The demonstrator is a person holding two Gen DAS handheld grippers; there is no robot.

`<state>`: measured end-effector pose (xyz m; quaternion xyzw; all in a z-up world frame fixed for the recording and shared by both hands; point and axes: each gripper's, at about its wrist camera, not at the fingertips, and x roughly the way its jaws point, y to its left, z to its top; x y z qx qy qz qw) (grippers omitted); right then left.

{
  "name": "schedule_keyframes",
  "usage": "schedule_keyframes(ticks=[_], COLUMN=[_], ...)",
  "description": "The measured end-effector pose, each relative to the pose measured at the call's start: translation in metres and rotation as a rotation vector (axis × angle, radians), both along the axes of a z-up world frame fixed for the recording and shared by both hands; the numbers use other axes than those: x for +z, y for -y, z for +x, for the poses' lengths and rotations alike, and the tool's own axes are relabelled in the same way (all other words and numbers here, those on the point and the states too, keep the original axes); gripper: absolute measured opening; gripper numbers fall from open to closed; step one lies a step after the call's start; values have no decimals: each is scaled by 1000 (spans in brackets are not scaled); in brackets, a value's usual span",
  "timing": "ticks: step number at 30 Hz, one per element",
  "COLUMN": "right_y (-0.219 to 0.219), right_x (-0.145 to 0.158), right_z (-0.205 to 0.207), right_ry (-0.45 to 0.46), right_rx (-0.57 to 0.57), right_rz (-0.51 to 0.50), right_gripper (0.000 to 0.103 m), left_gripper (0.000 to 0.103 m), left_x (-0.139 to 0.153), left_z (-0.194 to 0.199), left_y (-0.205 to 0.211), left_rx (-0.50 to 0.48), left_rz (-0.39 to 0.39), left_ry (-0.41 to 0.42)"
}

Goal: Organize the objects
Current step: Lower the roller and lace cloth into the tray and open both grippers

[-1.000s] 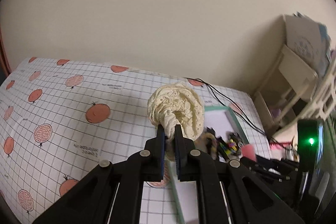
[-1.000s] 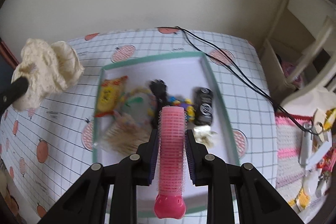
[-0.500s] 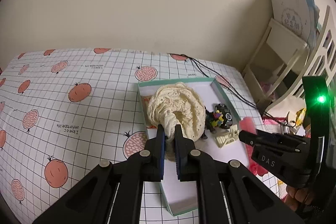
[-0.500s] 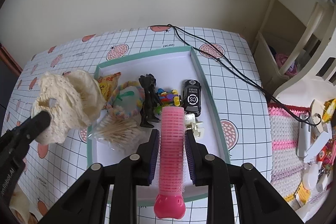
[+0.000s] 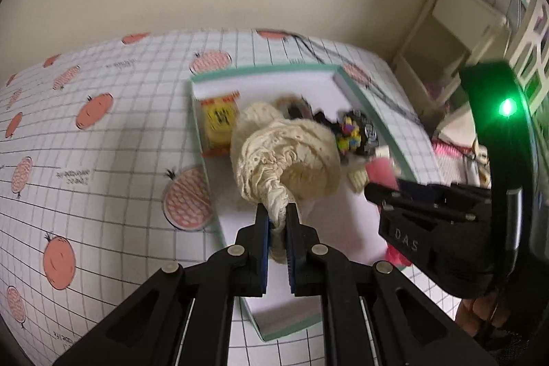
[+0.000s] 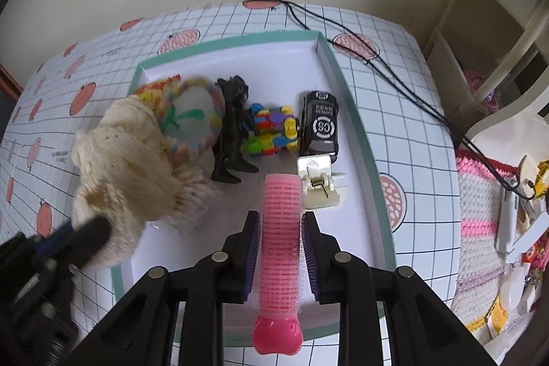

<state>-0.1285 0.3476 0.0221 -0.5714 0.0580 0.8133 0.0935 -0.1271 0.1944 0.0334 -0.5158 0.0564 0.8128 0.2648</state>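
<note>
Your left gripper (image 5: 277,215) is clamped on a gathered fold of the cream lace scrunchie (image 5: 288,153), which hangs ahead of its fingers over the left part of the teal-rimmed tray (image 6: 357,122) on the table (image 5: 103,160). Your right gripper (image 6: 280,222) is closed on the pink hair roller (image 6: 280,228), held lengthwise above the tray's near floor. Just ahead of the roller lie a white hair clip (image 6: 319,184), a black toy car (image 6: 320,126), a multicoloured block toy (image 6: 272,129) and a black figurine (image 6: 233,129).
</note>
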Motion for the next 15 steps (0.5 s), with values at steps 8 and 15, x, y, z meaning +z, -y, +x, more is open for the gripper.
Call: schedule_keyframes(ticks=[8, 15], right_y=[-1, -1], right_x=[-6, -5], right_z=[0, 0], right_ry=[14, 8], right_rx=[15, 20], right_rz=[1, -17], right_gripper=[28, 46], left_gripper=[9, 35], left_x=[-32, -34], left_z=[7, 11], left_y=[-12, -9], left_rx=[-30, -47], left_rz=[-31, -23], left_ry=[109, 138])
